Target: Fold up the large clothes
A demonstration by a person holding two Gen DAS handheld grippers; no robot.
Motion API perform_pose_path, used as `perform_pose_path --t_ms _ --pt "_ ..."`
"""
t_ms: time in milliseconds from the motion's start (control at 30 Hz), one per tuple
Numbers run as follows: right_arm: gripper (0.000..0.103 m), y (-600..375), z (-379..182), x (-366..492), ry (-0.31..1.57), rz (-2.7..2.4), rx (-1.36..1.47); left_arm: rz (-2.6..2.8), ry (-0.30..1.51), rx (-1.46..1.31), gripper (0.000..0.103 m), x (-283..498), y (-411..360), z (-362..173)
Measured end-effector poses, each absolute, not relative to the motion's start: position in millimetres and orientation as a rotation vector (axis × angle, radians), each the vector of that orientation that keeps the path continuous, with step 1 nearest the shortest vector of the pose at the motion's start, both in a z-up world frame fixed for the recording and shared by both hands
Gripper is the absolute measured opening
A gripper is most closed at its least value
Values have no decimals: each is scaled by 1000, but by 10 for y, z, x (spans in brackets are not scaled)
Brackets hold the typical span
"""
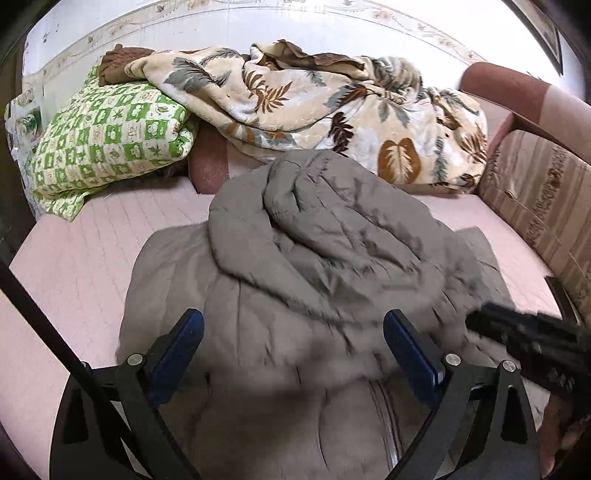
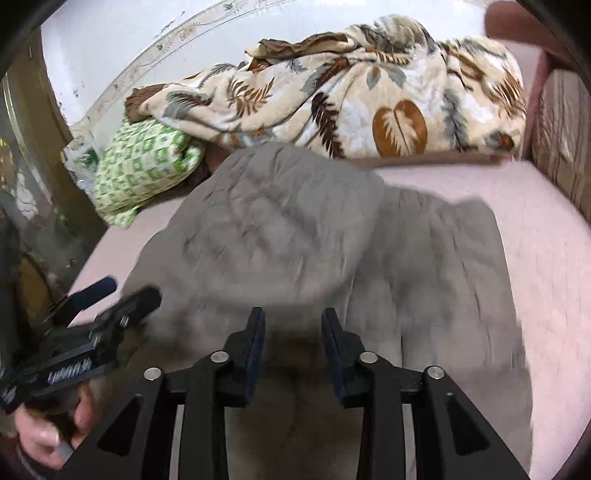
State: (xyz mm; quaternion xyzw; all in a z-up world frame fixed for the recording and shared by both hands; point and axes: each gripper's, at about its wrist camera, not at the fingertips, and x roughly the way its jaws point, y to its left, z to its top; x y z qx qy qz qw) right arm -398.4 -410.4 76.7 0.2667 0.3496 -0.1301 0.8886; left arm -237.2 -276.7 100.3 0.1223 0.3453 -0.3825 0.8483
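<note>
Nearest in the left wrist view, the left gripper (image 1: 293, 325) hangs over the lower part of the grey padded coat (image 1: 314, 266), its blue-padded fingers (image 1: 410, 347) set wide apart with nothing between them. In the right wrist view the right gripper (image 2: 293, 328) stands over the same coat (image 2: 295, 229) with its jaws partly apart; only a narrow gap separates the pads, and no cloth is caught in it. Whether either set of fingertips touches the fabric cannot be told, as the near fabric is blurred.

Each gripper also appears at the edge of the other's view. The left one enters the right wrist view from the lower left, gripped by the person's hand (image 2: 48, 424).

The coat lies on the pink quilted surface (image 1: 85, 258), its upper portion folded down over the body in a thick rounded layer; a flatter grey panel extends beyond this fold on both sides.

Beyond the coat, a green-and-cream checked pillow (image 1: 107, 136) lies at the far left. A cream blanket with brown and grey leaf print (image 1: 332, 107) is heaped along the white wall (image 1: 229, 29). A striped cushion (image 1: 535, 192) stands at the right edge
</note>
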Motion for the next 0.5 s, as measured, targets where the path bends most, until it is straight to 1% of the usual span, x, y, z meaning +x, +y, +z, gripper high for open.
perform_pose_path --t_ms 67,233,367,500 --pt "40 -3976 748 -4209 732 -254 570 -826 738 242 98 -2566 -2637 1049" --pt "40 -3571 563 -4865 811 -249 533 -813 733 258 98 -3086 -2238 1042" --pt "40 -3306 469 -5278 834 -254 502 -762 775 253 98 -3440 -1754 755" --pt "40 -3180 409 -5404 853 -258 471 -708 843 278 98 -3636 -1487 451"
